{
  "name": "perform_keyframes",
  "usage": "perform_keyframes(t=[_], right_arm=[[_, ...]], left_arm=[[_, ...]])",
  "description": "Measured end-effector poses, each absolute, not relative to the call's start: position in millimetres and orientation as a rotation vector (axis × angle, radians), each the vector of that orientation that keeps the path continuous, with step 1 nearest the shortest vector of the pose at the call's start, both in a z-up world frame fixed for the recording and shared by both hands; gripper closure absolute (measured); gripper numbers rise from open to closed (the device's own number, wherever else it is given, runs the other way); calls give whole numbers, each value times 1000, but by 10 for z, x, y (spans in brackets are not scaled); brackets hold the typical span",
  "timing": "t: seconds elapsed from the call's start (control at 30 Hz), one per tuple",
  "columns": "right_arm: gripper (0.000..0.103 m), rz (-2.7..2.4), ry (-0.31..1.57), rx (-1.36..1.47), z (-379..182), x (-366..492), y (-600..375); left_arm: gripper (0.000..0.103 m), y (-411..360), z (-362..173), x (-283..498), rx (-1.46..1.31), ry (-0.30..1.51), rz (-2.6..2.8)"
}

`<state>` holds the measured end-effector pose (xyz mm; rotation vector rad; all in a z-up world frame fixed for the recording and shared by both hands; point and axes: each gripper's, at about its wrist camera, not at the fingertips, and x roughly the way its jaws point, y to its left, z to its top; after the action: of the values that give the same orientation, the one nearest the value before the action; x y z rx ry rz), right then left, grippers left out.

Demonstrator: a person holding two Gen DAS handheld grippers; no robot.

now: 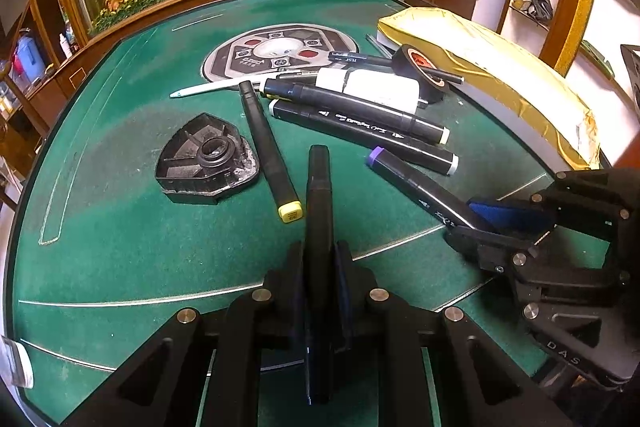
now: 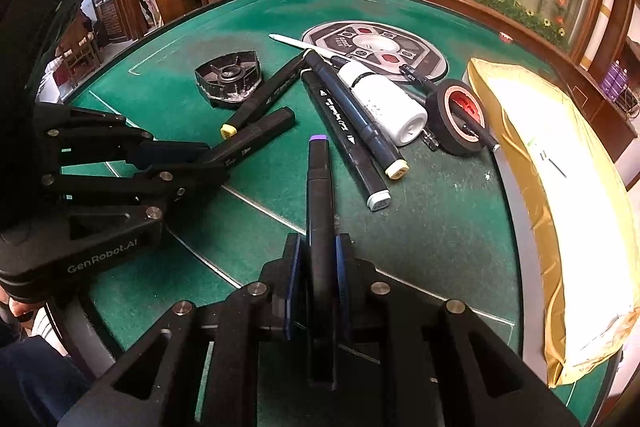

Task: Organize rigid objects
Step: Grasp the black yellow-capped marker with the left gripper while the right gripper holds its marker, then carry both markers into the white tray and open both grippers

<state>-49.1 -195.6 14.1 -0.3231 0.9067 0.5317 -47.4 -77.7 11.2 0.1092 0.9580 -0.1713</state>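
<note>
— What's my left gripper [image 1: 320, 267] got?
— Clamped on an all-black marker [image 1: 319, 187], lifted over the green table [image 1: 120, 247], beside the yellow-capped marker [image 1: 269, 147].
— And on my right?
— My right gripper [image 2: 318, 263] is clamped on the purple-capped marker [image 2: 319, 187]; the marker pile [image 2: 352, 119] lies ahead, near the tape roll [image 2: 456, 115].

Green felt table [image 1: 120, 247], gold-wrapped parcel [image 2: 560, 227] alongside

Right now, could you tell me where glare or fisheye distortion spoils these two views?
Right wrist view: the gold package is blown out white on top, hiding its surface. Left wrist view: no strong glare; the green table edge bows heavily and the corners go black. Both views stay sharp.
</note>
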Motion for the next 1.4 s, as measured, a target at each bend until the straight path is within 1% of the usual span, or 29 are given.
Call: perform_keyframes(t=[0.27, 0.67, 0.77, 0.9, 0.93, 1.0, 1.07, 1.13, 1.17, 1.2, 1.27, 1.4], right_arm=[[88, 545, 892, -312, 164, -549, -1979], [88, 559, 887, -200, 287, -544, -2169], [90, 564, 891, -196, 283, -541, -2171], [90, 564, 896, -217, 271, -546, -2137], [89, 556, 901, -236, 265, -547, -2107], [76, 544, 906, -240, 252, -535, -2080], [75, 552, 916, -240, 221, -498, -2053], [76, 549, 935, -245, 177, -452, -2022], [79, 549, 945, -249, 153, -429, -2003], [88, 541, 934, -264, 149, -423, -1983], [89, 537, 931, -290, 151, -416, -1949], [89, 575, 933, -226, 183, -432, -1999]], left_arm=[[88, -831, 176, -572, 95, 940, -215], [88, -776, 281, -623, 51, 920, -237], [88, -772, 290, -625, 49, 920, -237], [88, -751, 302, -628, 45, 918, -230], [88, -745, 303, -628, 44, 918, -230], [88, -742, 301, -632, 43, 917, -227], [88, -736, 299, -636, 39, 915, -230], [88, -724, 287, -642, 35, 916, -230], [88, -714, 282, -644, 33, 917, -229], [88, -700, 276, -642, 30, 918, -228], [88, -675, 280, -650, 26, 916, -224], [88, -621, 328, -662, 12, 901, -220]])
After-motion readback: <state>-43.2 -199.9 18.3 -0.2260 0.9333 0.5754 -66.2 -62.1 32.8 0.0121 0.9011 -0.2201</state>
